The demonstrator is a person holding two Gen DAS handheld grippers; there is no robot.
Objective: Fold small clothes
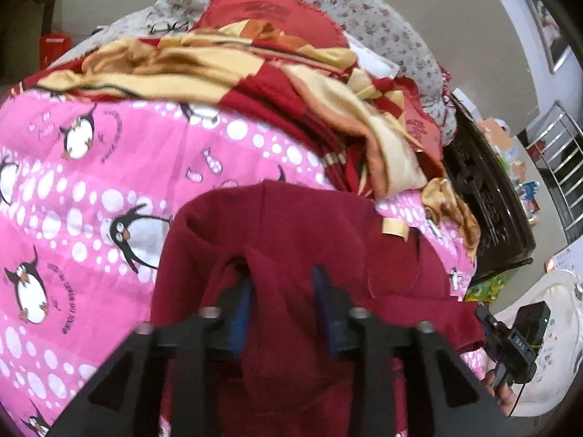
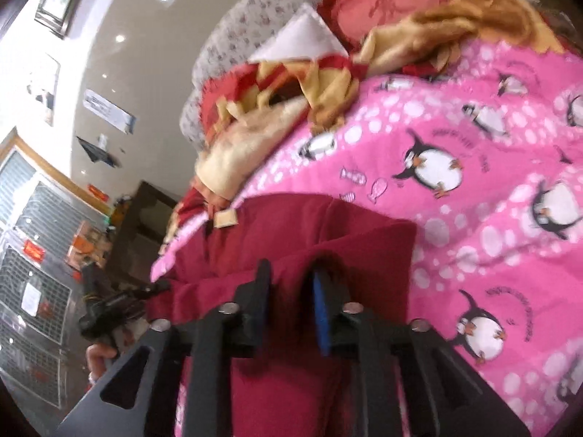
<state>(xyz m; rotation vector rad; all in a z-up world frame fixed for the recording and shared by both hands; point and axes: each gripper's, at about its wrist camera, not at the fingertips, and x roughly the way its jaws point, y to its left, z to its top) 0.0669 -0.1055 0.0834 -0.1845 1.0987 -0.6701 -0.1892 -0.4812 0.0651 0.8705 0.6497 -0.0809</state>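
Both grippers are pinching the dark red garment (image 1: 291, 225), which is lying on the pink penguin quilt (image 1: 73, 189) of the bed. The left gripper (image 1: 282, 291) is holding a raised fold between its jaws; the right gripper (image 2: 291, 287) is gripping another edge the same way. It seems a fold is being carried over. Next, both edges should probably be laid flat together, then released.

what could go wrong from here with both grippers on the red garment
1. The left gripper and right gripper each pinch only a bunched ridge of the maroon garment, so the cloth may slip out or fold crooked.
2. The crumpled red and yellow blanket lies right behind it on the pink penguin sheet and could snag.
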